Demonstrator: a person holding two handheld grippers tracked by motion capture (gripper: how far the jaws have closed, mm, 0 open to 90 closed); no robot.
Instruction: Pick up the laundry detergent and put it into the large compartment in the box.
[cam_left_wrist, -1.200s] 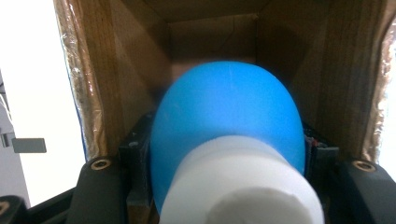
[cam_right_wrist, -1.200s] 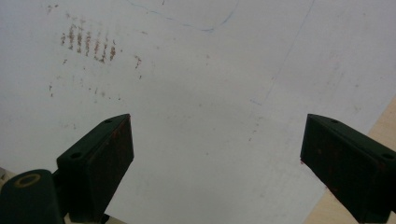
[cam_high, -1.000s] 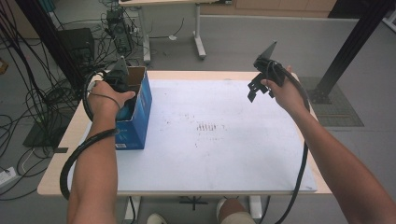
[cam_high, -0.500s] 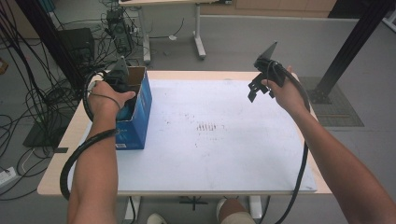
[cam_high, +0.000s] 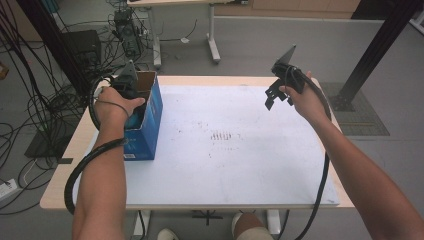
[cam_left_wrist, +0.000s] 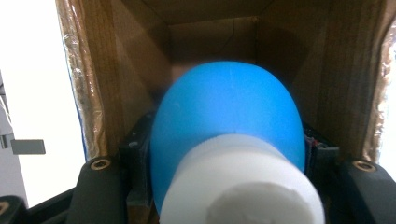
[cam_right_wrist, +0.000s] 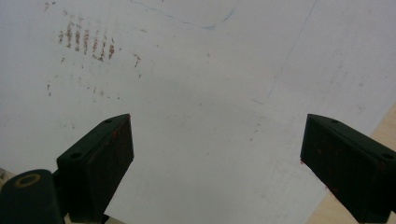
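Gripping a blue bottle with a white cap (cam_left_wrist: 224, 135), the left gripper (cam_high: 131, 102) holds it inside the open cardboard box (cam_high: 150, 125) at the frame's left. Releasing remains, I'd judge. At upper right, the right gripper (cam_high: 274, 96) hangs wide open, empty, above the white table (cam_high: 235, 165).

A round blue bulb (cam_left_wrist: 224, 121) with a white cylindrical neck (cam_left_wrist: 243, 182) sits inside an open cardboard box (cam_high: 147, 117) with blue outer sides. The box stands upright at the table's far left edge.
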